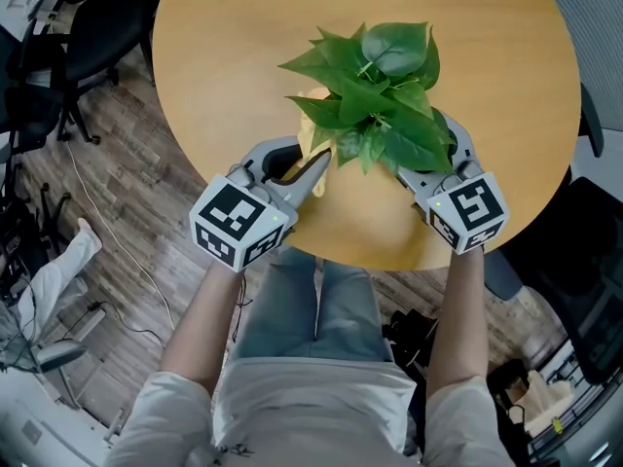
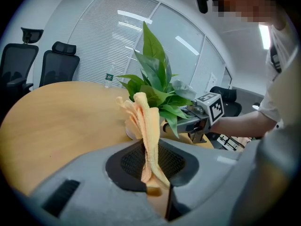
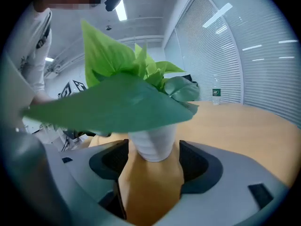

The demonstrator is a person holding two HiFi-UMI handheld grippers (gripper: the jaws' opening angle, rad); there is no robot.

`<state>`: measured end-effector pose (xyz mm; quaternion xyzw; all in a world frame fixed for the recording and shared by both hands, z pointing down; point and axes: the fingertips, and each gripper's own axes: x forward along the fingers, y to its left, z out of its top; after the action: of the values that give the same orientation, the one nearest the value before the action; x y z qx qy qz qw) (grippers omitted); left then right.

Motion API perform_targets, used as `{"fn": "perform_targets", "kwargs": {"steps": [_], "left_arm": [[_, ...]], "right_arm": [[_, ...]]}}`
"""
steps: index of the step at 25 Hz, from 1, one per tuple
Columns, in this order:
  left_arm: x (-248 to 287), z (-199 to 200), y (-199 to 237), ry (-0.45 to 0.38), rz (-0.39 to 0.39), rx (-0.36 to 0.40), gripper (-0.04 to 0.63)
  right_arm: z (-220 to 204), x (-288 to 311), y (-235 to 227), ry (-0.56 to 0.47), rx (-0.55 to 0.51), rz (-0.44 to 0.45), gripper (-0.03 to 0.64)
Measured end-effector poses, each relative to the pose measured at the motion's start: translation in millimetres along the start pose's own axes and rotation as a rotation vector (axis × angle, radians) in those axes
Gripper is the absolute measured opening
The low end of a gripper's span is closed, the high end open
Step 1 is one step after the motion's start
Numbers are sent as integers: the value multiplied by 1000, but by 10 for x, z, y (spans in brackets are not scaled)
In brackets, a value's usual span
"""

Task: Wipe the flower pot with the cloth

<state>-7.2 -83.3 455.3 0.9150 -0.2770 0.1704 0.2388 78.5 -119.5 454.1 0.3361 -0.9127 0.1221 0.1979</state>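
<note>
While my left gripper (image 1: 313, 171) clamps the cloth (image 2: 146, 121) just beside the flower pot (image 3: 153, 145) on the table (image 1: 487, 66) and my right gripper (image 3: 153, 168) grips its white base, wiping seems barely started.

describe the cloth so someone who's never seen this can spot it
On the round wooden table stands a leafy plant in a white flower pot. Beside the pot, the left gripper pinches the cloth, which stands up in folds. It is the only soft, pale orange thing among green leaves and grey plastic.
</note>
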Motion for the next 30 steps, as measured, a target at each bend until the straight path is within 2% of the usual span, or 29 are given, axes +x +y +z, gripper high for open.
{"fn": "perform_targets", "kwargs": {"steps": [3, 5, 8, 14, 17, 22, 26, 30], "left_arm": [[5, 13, 0, 7, -3, 8, 63], [8, 19, 5, 11, -6, 14, 63], [11, 21, 12, 14, -12, 13, 63], [20, 38, -14, 20, -17, 8, 63], [19, 68, -14, 23, -15, 12, 63], [20, 89, 57, 17, 7, -4, 63], [44, 127, 79, 14, 18, -7, 63], [44, 143, 131, 8, 18, -14, 63]], "right_arm": [[78, 49, 54, -7, -73, 104, 296], [84, 51, 31, -2, -102, 140, 296], [104, 53, -49, -9, -92, 185, 305], [163, 134, -19, 19, -109, 363, 311], [207, 168, -25, 26, -130, 389, 311], [206, 199, -11, 18, -134, 328, 310], [171, 170, 24, 14, -127, 182, 310], [129, 154, 77, 9, -64, 15, 310]]}}
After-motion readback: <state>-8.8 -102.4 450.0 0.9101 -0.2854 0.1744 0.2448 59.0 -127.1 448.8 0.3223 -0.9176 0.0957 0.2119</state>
